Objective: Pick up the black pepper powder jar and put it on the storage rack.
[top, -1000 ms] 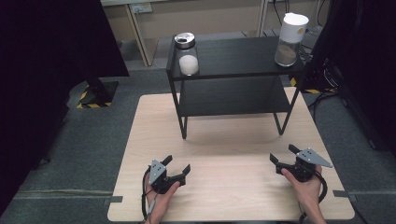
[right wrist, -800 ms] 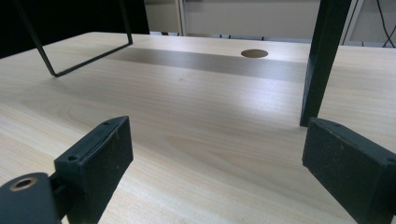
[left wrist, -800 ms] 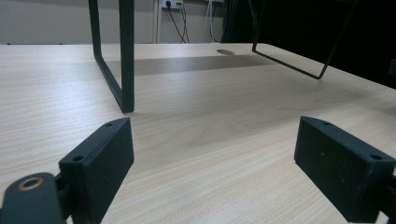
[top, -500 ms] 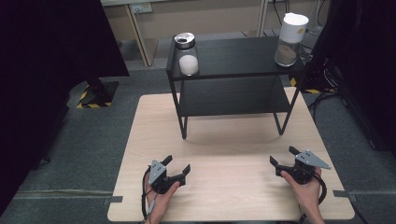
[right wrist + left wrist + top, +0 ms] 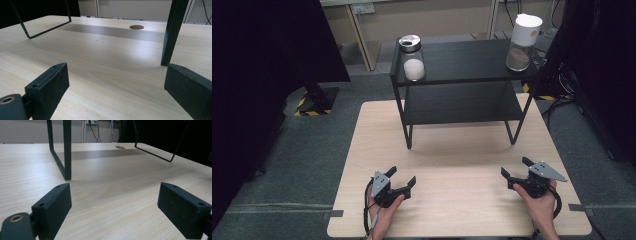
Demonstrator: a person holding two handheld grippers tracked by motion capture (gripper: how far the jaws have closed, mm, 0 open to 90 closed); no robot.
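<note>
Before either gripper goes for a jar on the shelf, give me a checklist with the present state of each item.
1. Left gripper open and holding nothing: ok, the left gripper view shows bare table between the jaws.
2. Right gripper open and holding nothing: ok.
3. Table free of obstacles between grippers and black shelf: ok.
4. Glass jar with the metal lid upright on the top shelf, left front corner: ok, but near the edge.
5. Jar with the white lid upright on the top shelf, right side: ok.
6. Lids tight on both jars: cannot tell.
</note>
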